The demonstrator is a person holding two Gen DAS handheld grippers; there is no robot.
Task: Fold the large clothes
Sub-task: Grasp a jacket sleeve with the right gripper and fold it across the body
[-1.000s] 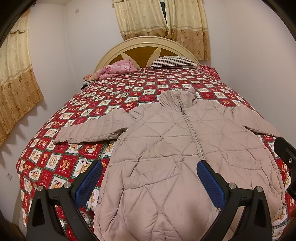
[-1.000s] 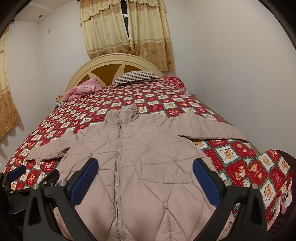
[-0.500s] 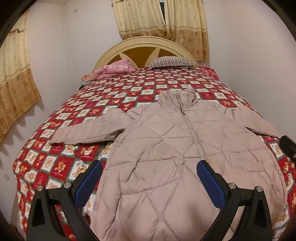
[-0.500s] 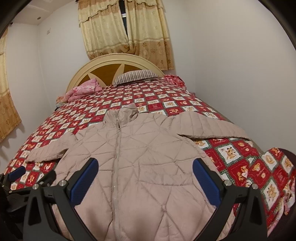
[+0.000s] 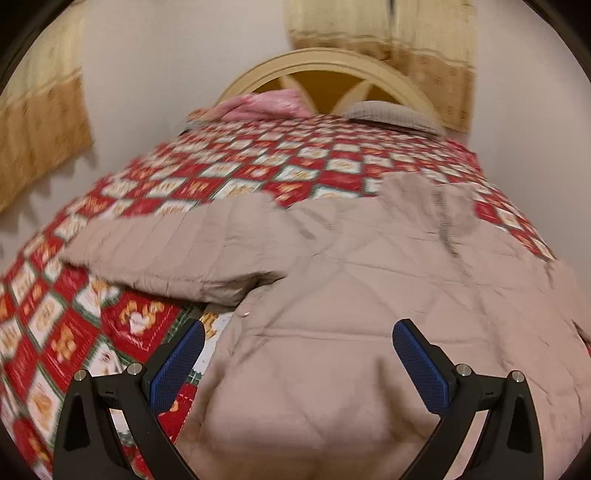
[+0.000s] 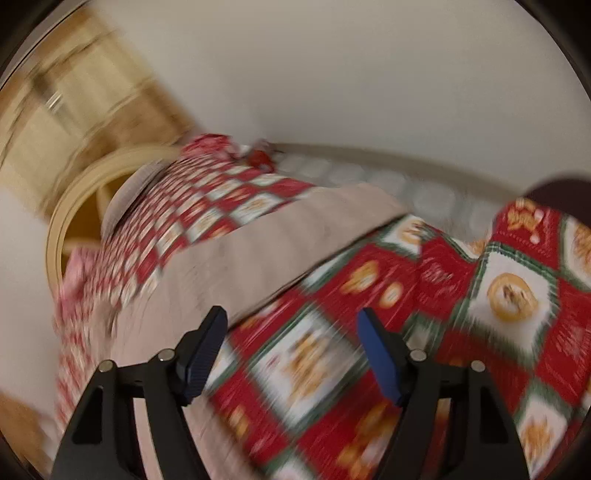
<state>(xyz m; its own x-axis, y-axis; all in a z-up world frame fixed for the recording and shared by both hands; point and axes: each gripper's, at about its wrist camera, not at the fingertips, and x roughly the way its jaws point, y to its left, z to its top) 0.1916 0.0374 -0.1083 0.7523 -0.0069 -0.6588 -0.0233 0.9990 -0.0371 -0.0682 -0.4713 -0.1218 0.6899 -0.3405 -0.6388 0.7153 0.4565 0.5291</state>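
Left wrist view: left gripper (image 5: 295, 363) has its jaws spread wide, nothing between them, hanging low over the lower body of the jacket (image 5: 354, 295). Jacket is beige, quilted, laid flat front-up on the bed's red patchwork quilt (image 5: 155, 184). Its zipper (image 5: 445, 229) runs up toward the collar at upper right. One sleeve (image 5: 177, 254) sticks out sideways to the left, resting on the quilt. The left blue pad (image 5: 177, 363) sits over quilt just off the jacket's edge; the right pad is over the jacket body. Far end: arched headboard (image 5: 332, 70), pink bundle (image 5: 269, 105), striped pillow (image 5: 388, 114), curtain (image 5: 384, 33) behind. Frame is a bit blurred.

Right wrist view: heavy motion blur, view tilted. Right gripper (image 6: 291, 354) is also wide open and empty, above the quilt (image 6: 369, 302). The jacket's other sleeve (image 6: 280, 243) lies stretched across the quilt, ending near the bed's edge by the wall (image 6: 351, 81). The left pad (image 6: 201, 354) is right at the sleeve's lower edge; contact cannot be told. The headboard (image 6: 74, 199) shows at left.
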